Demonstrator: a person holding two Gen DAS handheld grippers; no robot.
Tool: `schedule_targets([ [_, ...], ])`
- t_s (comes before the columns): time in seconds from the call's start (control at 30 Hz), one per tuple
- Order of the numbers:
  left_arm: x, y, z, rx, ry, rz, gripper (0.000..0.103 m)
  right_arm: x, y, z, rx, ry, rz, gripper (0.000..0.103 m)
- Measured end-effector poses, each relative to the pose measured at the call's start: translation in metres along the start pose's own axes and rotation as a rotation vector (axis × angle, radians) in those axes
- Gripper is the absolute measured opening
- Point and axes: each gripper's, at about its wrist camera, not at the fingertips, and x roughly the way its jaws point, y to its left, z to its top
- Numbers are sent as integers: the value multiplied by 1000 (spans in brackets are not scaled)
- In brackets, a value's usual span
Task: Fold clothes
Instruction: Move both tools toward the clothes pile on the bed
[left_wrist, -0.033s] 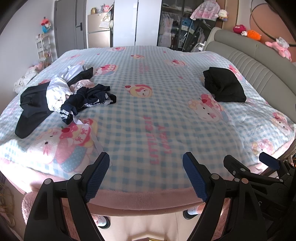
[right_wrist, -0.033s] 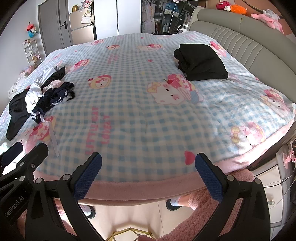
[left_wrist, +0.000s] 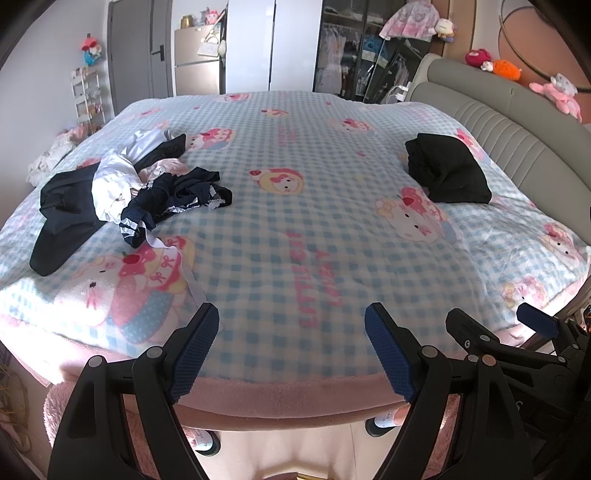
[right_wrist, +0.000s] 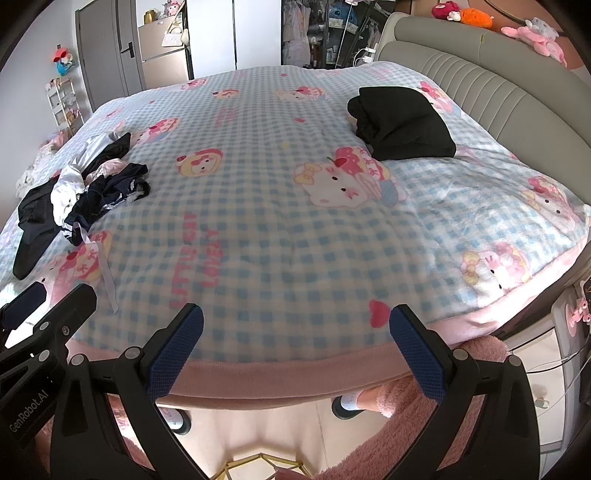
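Clothes heap (left_wrist: 122, 192) lay far-left of my grippers, nearer left gripper (left_wrist: 291, 350); folded black garment (right_wrist: 400, 123) far-right; left and right gripper (right_wrist: 295, 350) gaped empty

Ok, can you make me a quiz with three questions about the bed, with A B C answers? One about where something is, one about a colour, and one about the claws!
1. Where is the messy clothes pile?
A. on the left side of the bed
B. on the floor
C. on the headboard

2. What colour is the folded garment near the headboard?
A. pink
B. black
C. yellow

3. How are the left claw and the right claw standing?
A. both shut on clothes
B. one open, one shut
C. both open, holding nothing

Answers:
1. A, the jumbled pile lies on the blanket's left part.
2. B, it is a neat black bundle beside the grey headboard.
3. C, each claw's blue pads stand wide apart at the bed's near edge, with nothing between them.
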Motion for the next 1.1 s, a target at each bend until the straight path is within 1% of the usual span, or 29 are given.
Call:
schedule_targets([
  [0.27,-1,-1,0,-6,4,2,83,6,8,4,-29,1,61,102],
  [0.33,4,9,2,-23,23,-26,83,8,9,5,-36,1,76,102],
  [0.47,10,24,1,-61,31,-67,83,11,13,7,-50,2,106,102],
  [0.53,15,39,2,-95,35,-75,83,12,17,9,-65,-3,121,102],
  [0.63,23,66,6,-157,32,-77,83,15,37,18,-148,-33,120,102],
  [0.7,28,86,9,-198,14,-87,83,19,50,25,-190,-38,130,102],
  [0.77,37,104,12,-221,8,-68,83,23,61,34,-227,-44,135,102],
  [0.87,57,125,21,-242,26,-19,83,32,81,48,-275,-61,135,102],
  [0.93,74,142,33,-263,37,-11,83,39,95,58,-289,-71,156,102],
  [1.0,86,155,45,-272,32,-7,83,47,109,68,-289,-80,194,102],
  [1.1,103,175,64,-282,12,11,83,69,133,86,-302,-60,242,102],
])
